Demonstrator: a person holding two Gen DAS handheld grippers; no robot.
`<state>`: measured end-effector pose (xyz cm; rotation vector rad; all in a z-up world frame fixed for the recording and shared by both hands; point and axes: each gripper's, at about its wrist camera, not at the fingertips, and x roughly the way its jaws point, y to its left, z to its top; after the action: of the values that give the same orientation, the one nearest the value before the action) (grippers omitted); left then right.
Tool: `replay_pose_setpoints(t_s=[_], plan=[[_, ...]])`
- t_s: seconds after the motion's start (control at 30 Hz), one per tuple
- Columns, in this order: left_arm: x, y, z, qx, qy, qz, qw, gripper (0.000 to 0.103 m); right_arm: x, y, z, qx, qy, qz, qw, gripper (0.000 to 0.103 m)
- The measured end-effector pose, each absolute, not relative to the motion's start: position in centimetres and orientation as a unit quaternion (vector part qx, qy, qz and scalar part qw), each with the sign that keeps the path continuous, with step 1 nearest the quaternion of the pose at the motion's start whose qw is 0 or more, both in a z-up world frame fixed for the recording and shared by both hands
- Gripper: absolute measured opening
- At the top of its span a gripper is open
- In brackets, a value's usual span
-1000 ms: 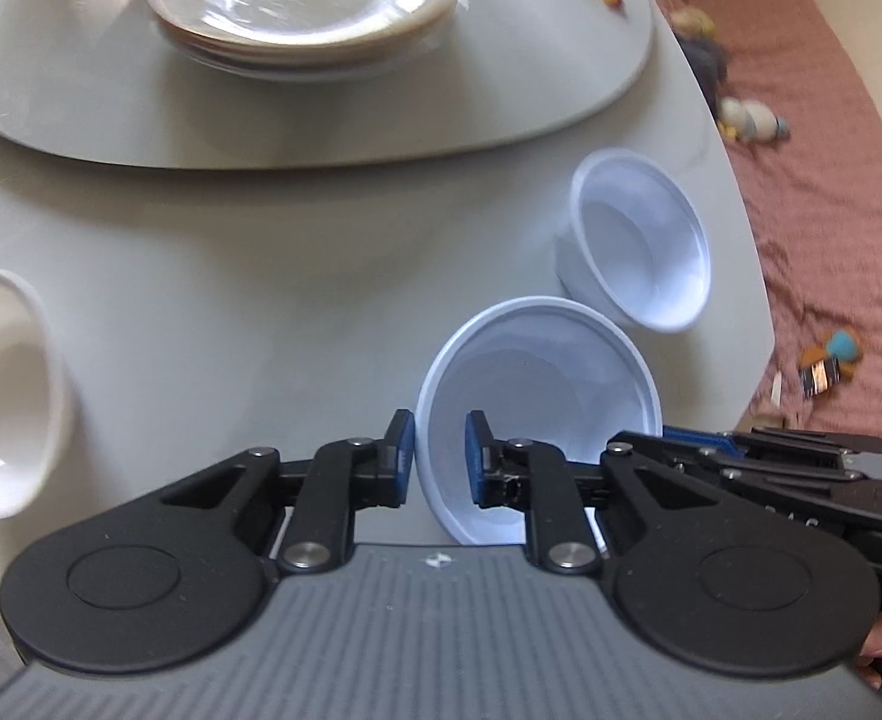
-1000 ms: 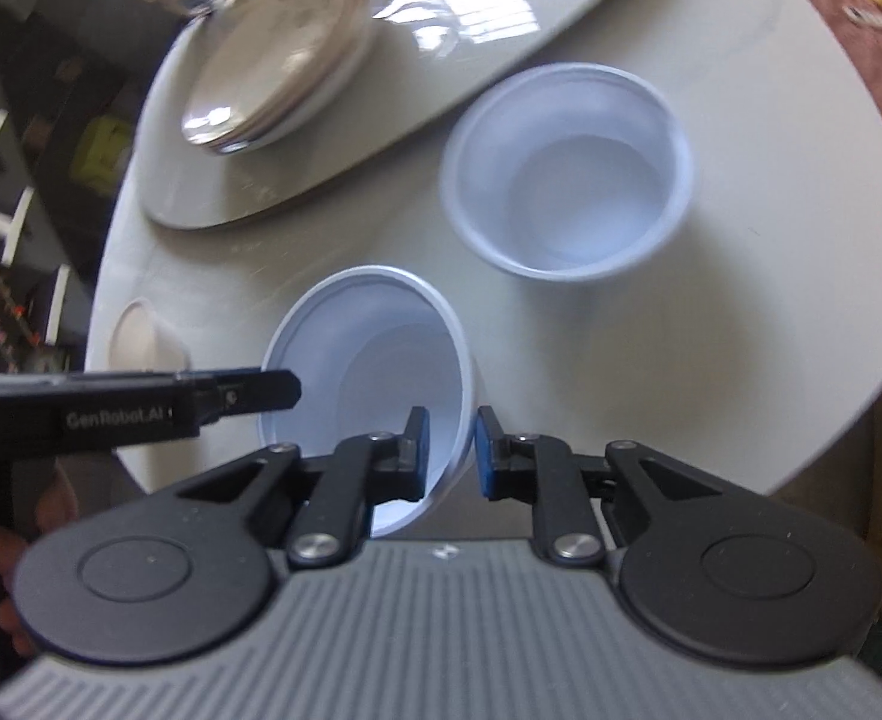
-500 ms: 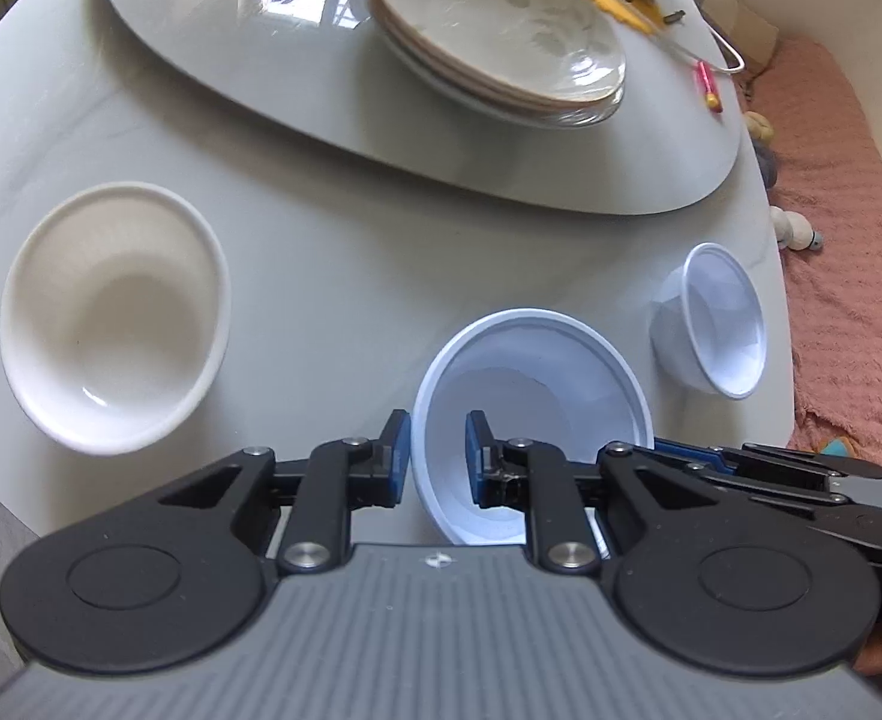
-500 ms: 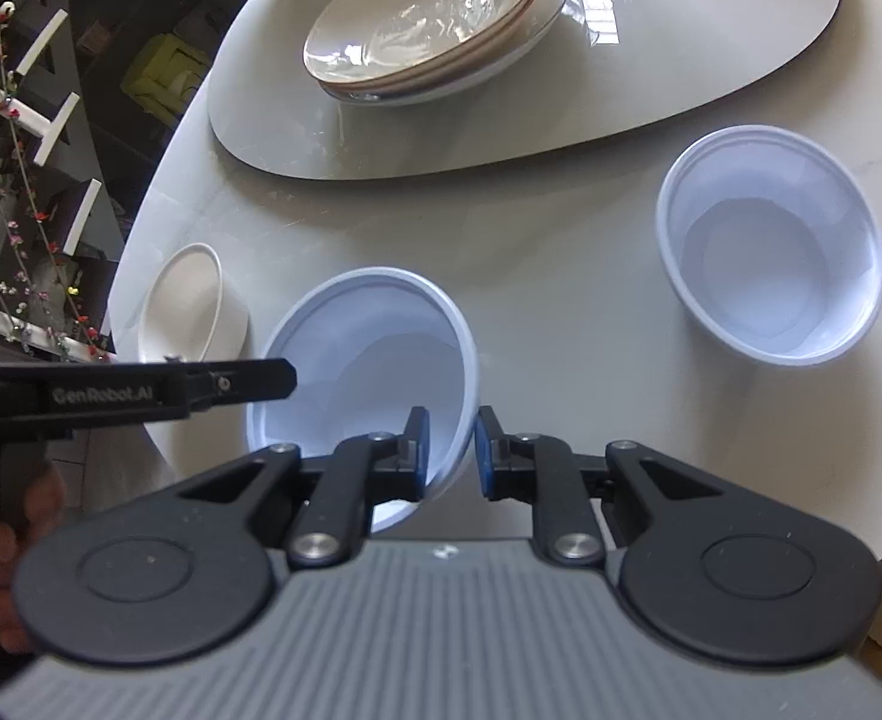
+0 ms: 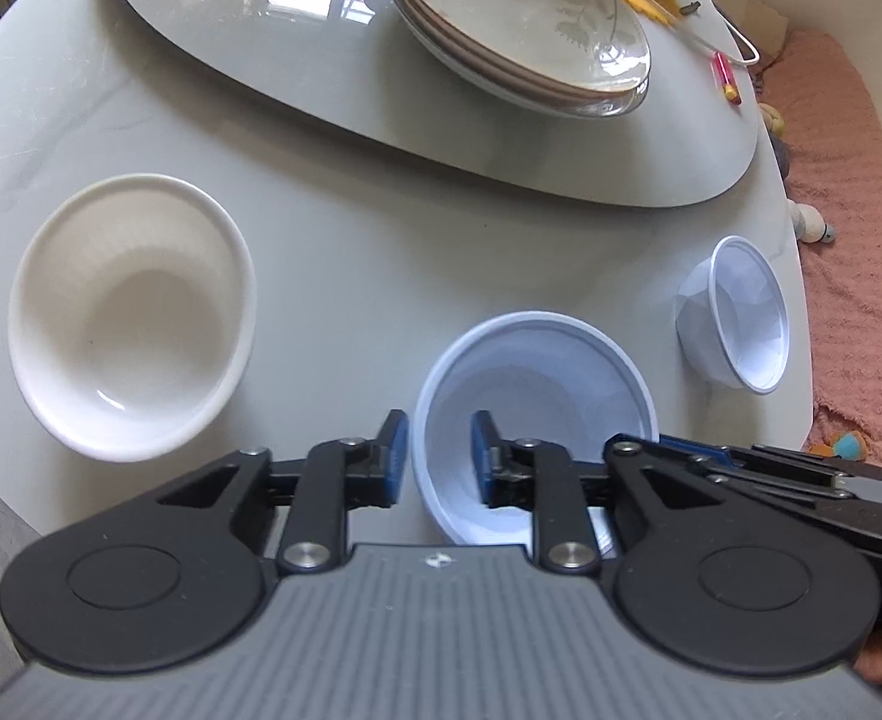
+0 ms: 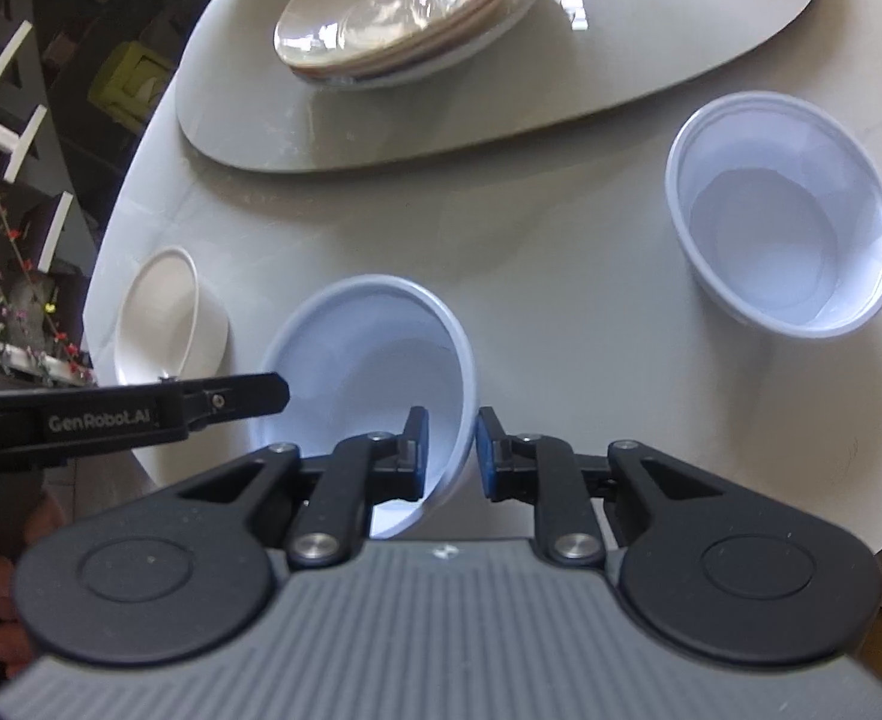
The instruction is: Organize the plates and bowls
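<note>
A pale blue plastic bowl (image 5: 531, 396) is held between both grippers, just above the table. My left gripper (image 5: 438, 450) is shut on its left rim. My right gripper (image 6: 448, 447) is shut on its right rim; the bowl also shows in the right wrist view (image 6: 375, 360). A second blue bowl (image 5: 741, 324) stands to the right near the table edge, also in the right wrist view (image 6: 783, 222). A white ceramic bowl (image 5: 129, 312) stands to the left, also in the right wrist view (image 6: 165, 312). A stack of cream plates (image 5: 519, 18) sits on the raised turntable (image 5: 261, 30).
The round grey table's edge (image 5: 801, 360) runs close on the right, with a pink rug (image 5: 861, 240) and toys on the floor below. A red pen (image 5: 726, 78) and a yellow item lie on the turntable's far right. Dark shelving (image 6: 21, 120) stands beyond the table's left.
Both grippers, holding the blue bowl, have shifted so the white bowl and plates sit more in view. The bowl has tipped from steeply tilted toward more level. Grips unchanged.
</note>
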<state>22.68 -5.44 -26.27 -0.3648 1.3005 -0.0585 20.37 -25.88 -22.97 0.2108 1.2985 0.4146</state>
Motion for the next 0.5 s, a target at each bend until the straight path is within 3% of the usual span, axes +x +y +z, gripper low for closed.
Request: replay_pose_setpoints(t_s=[0.07,0.2,0.5], plan=[[22.6,-5.2,-25.9,-0.167,0.599,-0.024,0.783,0.042,20.4,-26.2,-22.7,0.104,0.594,0.187,0.776,0.028],[22.5,-4.7,-24.4,-0.164,0.586,-0.020,0.793,0.048,20.6,-26.9,-21.8,0.113,0.581,0.173,0.787,0.044],[22.9,-5.3,-19.2,-0.159,0.539,-0.042,0.826,0.049,19.5,-28.7,-17.9,0.108,0.515,0.152,0.837,0.045]])
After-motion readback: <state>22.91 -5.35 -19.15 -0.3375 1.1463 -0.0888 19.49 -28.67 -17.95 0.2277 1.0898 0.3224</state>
